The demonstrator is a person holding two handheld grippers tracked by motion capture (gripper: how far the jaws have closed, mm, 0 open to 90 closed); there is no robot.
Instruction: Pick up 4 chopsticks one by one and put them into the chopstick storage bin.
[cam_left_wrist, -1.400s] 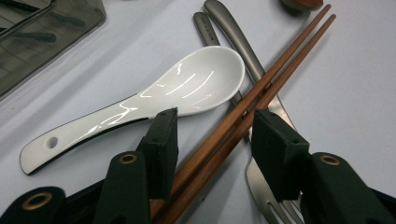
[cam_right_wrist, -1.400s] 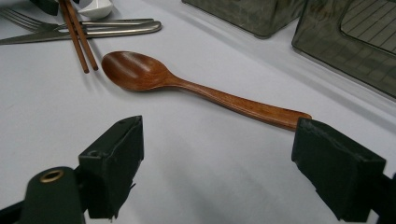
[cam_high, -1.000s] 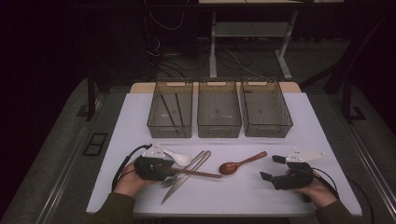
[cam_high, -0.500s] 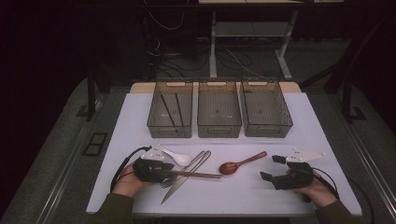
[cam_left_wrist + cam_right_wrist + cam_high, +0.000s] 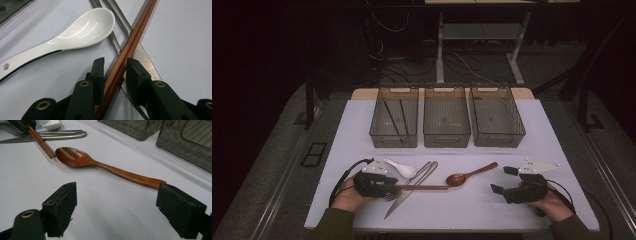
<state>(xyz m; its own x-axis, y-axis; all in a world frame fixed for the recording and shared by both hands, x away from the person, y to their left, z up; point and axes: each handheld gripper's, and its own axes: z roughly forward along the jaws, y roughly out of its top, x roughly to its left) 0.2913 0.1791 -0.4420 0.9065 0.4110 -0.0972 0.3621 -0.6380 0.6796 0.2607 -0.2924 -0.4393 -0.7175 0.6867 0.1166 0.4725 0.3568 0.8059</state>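
At the near edge of the white tabletop (image 5: 562,145), the left claw (image 5: 115,65) sits low over a pair of brown chopsticks (image 5: 130,42), its jaws on either side of them; the jaws have just been closing, and the left pad now seems to touch the sticks while a thin gap remains at the right pad, so the pinch is not yet firm. The chopsticks lie flat on the tabletop, crossing over a steel knife (image 5: 143,58) and pointing toward the middle. Just beside the claw on its left lies a white soup spoon (image 5: 75,32), bowl up, close to the sticks but apart from them. In the high view the left claw (image 5: 388,189) and the right claw (image 5: 504,180) are well apart, each held by a hand at the near edge. The right claw (image 5: 116,207) is spread wide and holds nothing, hovering near the handle end of a wooden spoon (image 5: 100,165), whose bowl lies just beside the chopstick tips. A fork (image 5: 50,132) lies next to the knife. Farther back stand three clear bins (image 5: 447,120) in a row; the left one holds two dark sticks (image 5: 394,117).
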